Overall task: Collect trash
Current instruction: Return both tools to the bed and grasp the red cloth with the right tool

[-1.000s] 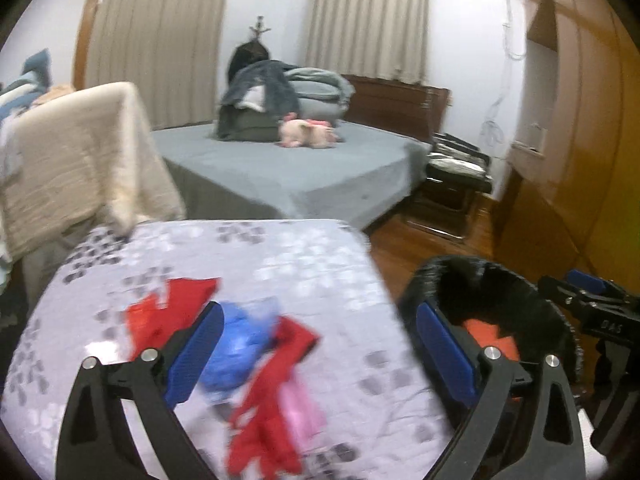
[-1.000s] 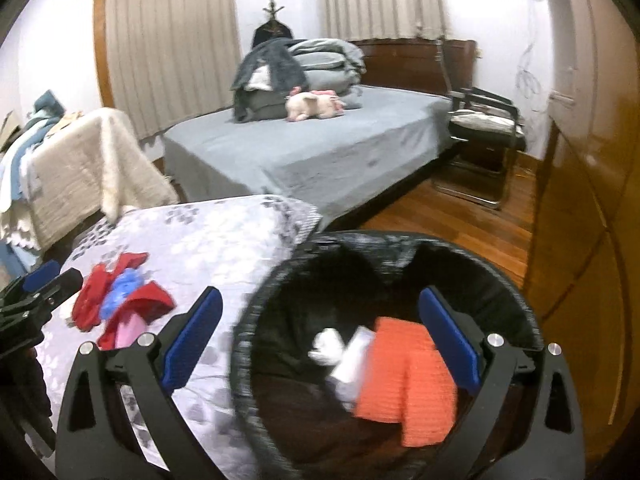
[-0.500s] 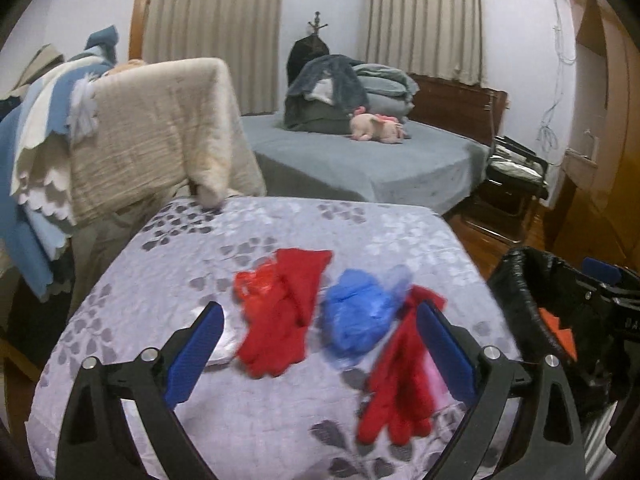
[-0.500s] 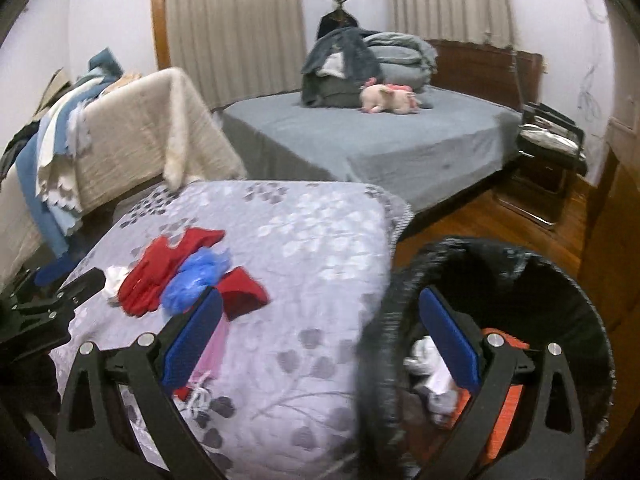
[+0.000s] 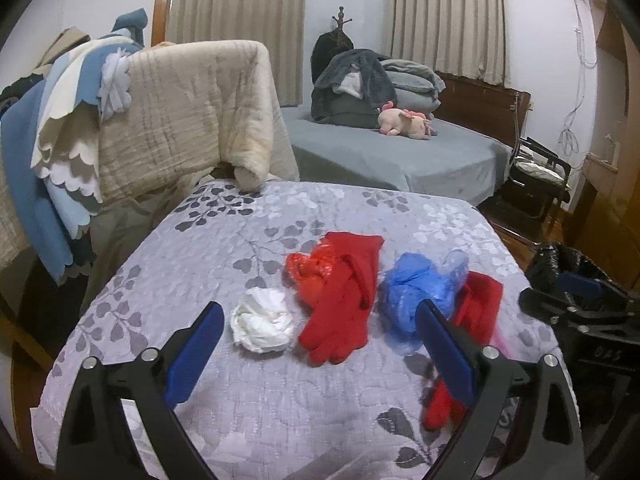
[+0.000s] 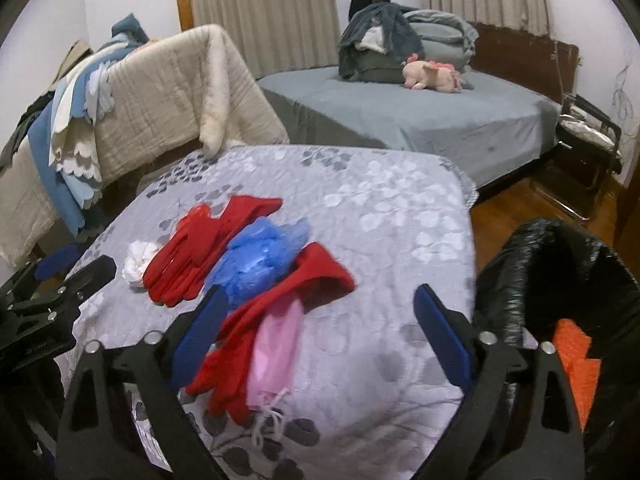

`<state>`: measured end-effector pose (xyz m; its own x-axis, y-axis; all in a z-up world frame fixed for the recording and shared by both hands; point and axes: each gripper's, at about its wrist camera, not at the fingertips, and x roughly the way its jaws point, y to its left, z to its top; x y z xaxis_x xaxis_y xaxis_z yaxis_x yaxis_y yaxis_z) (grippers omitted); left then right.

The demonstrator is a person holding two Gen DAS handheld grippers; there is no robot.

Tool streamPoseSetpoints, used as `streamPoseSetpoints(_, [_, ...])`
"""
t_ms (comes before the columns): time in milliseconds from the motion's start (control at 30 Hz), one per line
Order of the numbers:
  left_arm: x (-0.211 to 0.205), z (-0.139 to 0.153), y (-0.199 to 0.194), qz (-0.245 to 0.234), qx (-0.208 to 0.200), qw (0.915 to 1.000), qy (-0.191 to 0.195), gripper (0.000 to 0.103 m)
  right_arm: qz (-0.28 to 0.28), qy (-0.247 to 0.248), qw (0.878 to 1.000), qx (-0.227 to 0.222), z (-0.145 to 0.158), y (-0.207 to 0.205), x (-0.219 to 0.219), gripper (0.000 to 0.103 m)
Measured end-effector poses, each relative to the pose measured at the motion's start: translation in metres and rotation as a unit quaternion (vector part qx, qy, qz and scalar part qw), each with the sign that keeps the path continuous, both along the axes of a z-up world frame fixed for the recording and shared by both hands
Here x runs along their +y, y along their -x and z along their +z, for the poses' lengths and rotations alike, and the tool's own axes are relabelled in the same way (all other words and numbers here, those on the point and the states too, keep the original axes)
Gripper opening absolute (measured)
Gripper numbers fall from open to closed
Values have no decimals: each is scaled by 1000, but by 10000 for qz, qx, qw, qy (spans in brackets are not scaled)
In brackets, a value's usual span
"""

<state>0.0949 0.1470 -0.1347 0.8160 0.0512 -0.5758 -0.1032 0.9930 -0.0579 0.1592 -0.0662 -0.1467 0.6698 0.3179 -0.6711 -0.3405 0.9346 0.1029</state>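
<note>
Both tongs are wide apart and hold nothing. Ahead of the left tongs (image 5: pixel 316 344) on the table (image 5: pixel 248 412) lie a white paper ball (image 5: pixel 262 324), red gloves (image 5: pixel 344 300) and a blue bag (image 5: pixel 416 292). A pink mask (image 6: pixel 276 352) lies between the right tongs (image 6: pixel 320 336), with the black bin (image 6: pixel 560 264) just right. I see no words. Far back, a pink toy (image 5: pixel 404 122) lies on the bed (image 5: pixel 400 156).

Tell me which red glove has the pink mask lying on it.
The right-hand red glove, between the blue bag and the bin. The pink mask lies across its fingers. The other glove, beside the white wad, has none.
</note>
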Motion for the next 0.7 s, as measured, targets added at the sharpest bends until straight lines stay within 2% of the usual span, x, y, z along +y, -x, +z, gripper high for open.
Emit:
streamPoseSetpoints(133, [9,-4,-1,70,48,10000,44,94,42,33,9999,118,-9,-5,13,82])
streamPoseSetpoints(233, [14,-6,-1,104,72,9999,70,94,104,67,9997,210,-15,-8,20,75])
streamPoseSetpoints(433, [17,-6,-4,89,68,9999,125,94,286,53,9989,363,-23,-11,30,54])
streamPoseSetpoints(533, [17,-6,-6,70,60,9999,145,94,421,41,9984,384,-24,-11,34,41])
streamPoseSetpoints(600, [17,-6,-7,66,64,9998,165,94,541,30,9979,359,-22,-11,36,24])
streamPoseSetpoints(633, [17,-6,-7,65,67,9998,168,94,580,26,9977,351,-21,-10,37,20])
streamPoseSetpoints(700, [17,-6,-7,62,69,9998,172,94,717,-16,9969,316,-18,-9,39,5])
